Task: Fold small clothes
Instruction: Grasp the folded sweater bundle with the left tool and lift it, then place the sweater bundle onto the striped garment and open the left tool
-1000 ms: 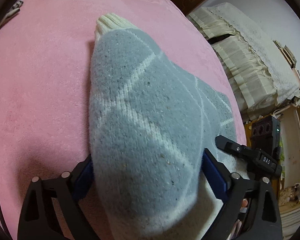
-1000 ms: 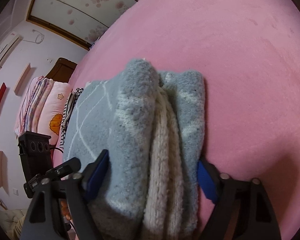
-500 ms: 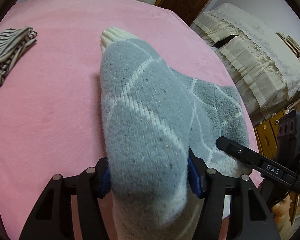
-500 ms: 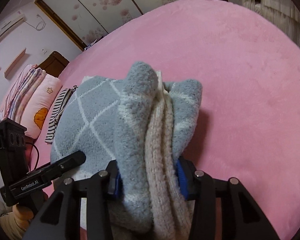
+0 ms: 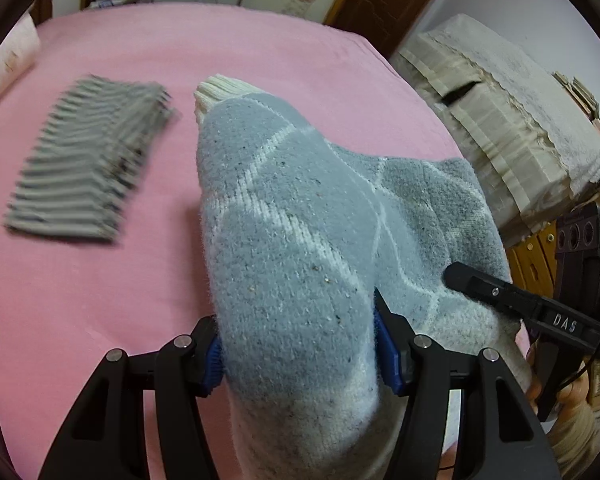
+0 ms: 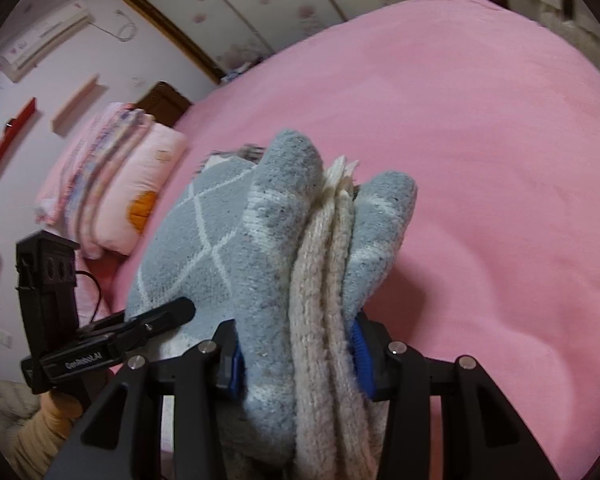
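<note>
A folded grey-and-white striped garment (image 5: 88, 164) lies on the pink fleece bed cover (image 5: 300, 56), left of and apart from the fuzzy blue-grey knitted socks with white diamond lines and cream cuffs (image 5: 296, 264). The left gripper (image 5: 298, 354) has its blue-padded fingers (image 5: 386, 346) clenched on one end of the socks. The right gripper (image 6: 298, 358) has its fingers (image 6: 362, 354) pressed together on the other, bunched end, cream lining showing between grey layers. The socks hang between both grippers above the bed.
</note>
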### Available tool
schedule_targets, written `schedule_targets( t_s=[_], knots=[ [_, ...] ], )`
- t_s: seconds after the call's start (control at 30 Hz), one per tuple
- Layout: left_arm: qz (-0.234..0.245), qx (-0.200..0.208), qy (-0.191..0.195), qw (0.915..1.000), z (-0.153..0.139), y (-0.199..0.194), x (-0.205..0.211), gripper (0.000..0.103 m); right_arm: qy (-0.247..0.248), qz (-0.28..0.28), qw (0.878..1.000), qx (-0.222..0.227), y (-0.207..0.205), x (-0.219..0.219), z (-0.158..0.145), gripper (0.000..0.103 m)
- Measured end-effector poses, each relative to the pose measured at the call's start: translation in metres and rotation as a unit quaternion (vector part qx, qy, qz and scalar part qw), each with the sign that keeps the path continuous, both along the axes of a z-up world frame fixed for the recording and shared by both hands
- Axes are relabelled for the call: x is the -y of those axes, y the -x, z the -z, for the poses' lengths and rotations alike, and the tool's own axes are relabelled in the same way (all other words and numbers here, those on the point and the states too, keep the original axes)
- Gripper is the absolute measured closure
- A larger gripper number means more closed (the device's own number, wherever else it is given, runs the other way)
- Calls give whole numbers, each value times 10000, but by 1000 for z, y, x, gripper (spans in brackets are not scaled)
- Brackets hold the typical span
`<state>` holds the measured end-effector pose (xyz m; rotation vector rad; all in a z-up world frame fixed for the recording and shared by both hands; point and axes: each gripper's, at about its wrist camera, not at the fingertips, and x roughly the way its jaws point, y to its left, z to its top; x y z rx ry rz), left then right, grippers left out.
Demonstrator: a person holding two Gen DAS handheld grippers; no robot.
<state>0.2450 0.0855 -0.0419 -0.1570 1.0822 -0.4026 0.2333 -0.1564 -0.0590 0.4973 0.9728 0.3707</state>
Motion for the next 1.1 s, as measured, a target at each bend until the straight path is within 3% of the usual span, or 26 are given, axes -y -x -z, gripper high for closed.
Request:
schedule_targets(
  t_s=[0.23,0.33,0.47,0.63,0.87,0.97,1.03,1.1],
  knots=[
    [-104,697,-493,9963,-80,-79,-110,43,-335,-150,9978,558,-81,-109,-58,60],
    [-166,958,-637,9932,-101,-126,-152,43,-509,-31,9954,815,-123,-152,-76,60],
    [-223,1108,-723,9910,-103,-181,-193,42,-703,124,9930,938,-177,-195,-79,60],
    [-386,989,-694,9919,-59,-241,-236,41,-823,309,9935,727,-231,-236,-43,60],
    [-666,359,-643,9951,56,-286,-258,39,-614,452,9971,-9,-263,-261,46,60],
    [-905,453,-464,9938,87,-290,-268,23,-438,455,9980,3,-261,-264,72,57],
    [-1045,599,-434,9918,95,-289,-274,2,-213,378,9988,223,-256,-265,73,50],
    [-1169,581,-443,9905,100,-288,-280,0,47,229,9992,320,-252,-267,70,43]
  ],
)
